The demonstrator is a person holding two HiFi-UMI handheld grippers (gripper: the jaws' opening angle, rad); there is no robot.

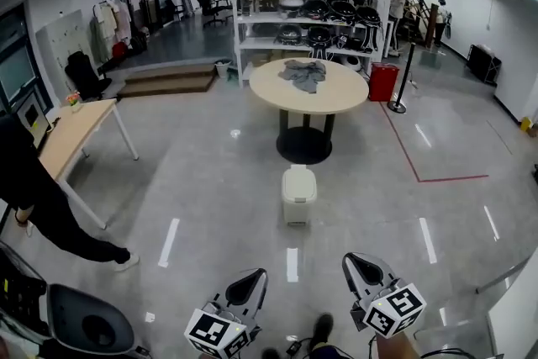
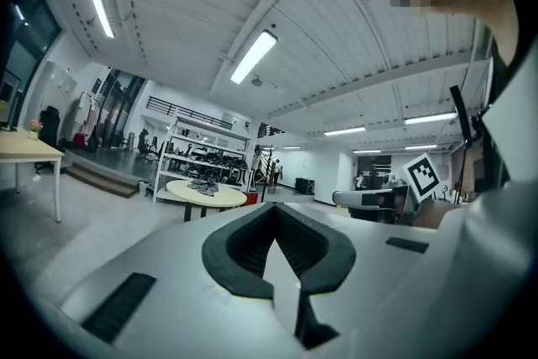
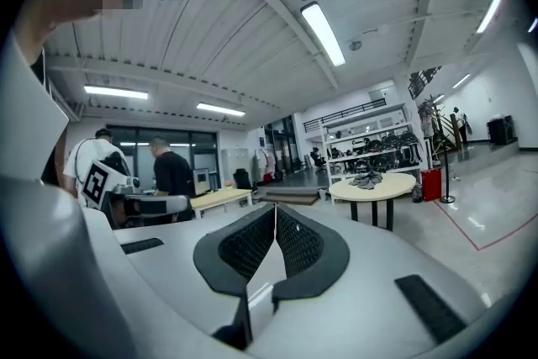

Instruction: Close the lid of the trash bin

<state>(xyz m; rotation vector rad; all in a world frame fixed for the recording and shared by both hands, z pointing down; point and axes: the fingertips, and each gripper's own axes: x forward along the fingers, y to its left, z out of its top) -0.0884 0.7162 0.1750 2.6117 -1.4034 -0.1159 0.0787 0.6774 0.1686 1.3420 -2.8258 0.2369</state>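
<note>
Left gripper [image 1: 245,288] is held low by the body, jaws together, nothing between them: carried, not working. Trash bin [image 1: 298,194] is seen on the floor well ahead, between the grippers and the round table [image 1: 340,92]; lid position can't be told from here. Right gripper [image 1: 364,270] is likewise pressed together and empty. Bin is judged out of reach, so an approach is needed first.

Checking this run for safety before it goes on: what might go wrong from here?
The trash bin stands on glossy floor, far ahead of the left tool and right tool, both shut; a hard push on its lid may slide or tip it. The round table's base sits close behind, so the bin might knock it.
</note>
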